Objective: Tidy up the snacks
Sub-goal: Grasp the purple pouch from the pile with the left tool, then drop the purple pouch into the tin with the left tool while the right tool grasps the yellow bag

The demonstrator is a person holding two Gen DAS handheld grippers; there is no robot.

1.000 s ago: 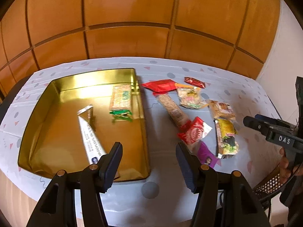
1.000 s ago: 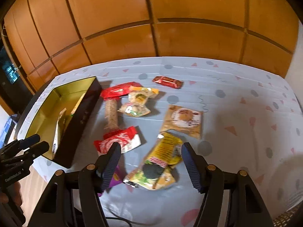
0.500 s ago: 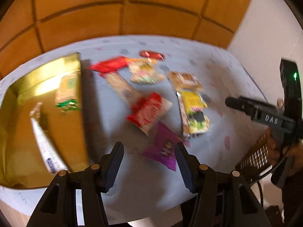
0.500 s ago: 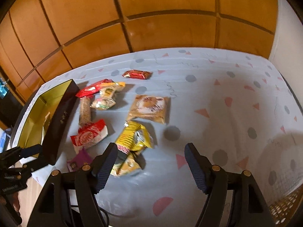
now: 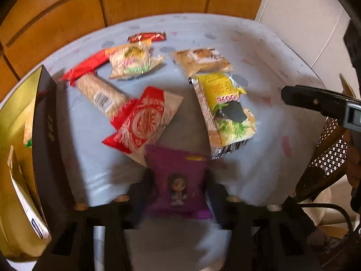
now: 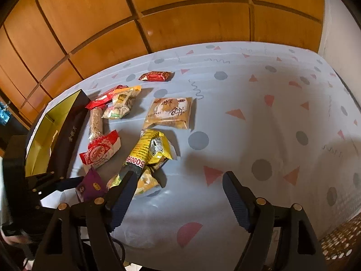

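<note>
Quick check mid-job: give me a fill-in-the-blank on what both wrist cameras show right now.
1. The left gripper has its fingers on either side of the ____ packet.
2. The right gripper is ____ and holds nothing.
3. The gold tin stands at the ____ end of the snacks in the right wrist view.

Missing words: purple; open; left

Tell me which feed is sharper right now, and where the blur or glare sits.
Right wrist view is sharper: the yellow packet and tablecloth read crisply, with a small light spot on the wood panels behind. Left wrist view is smeared by motion, worst around the purple packet between the left tool fingers; fisheye bending in both.
</note>
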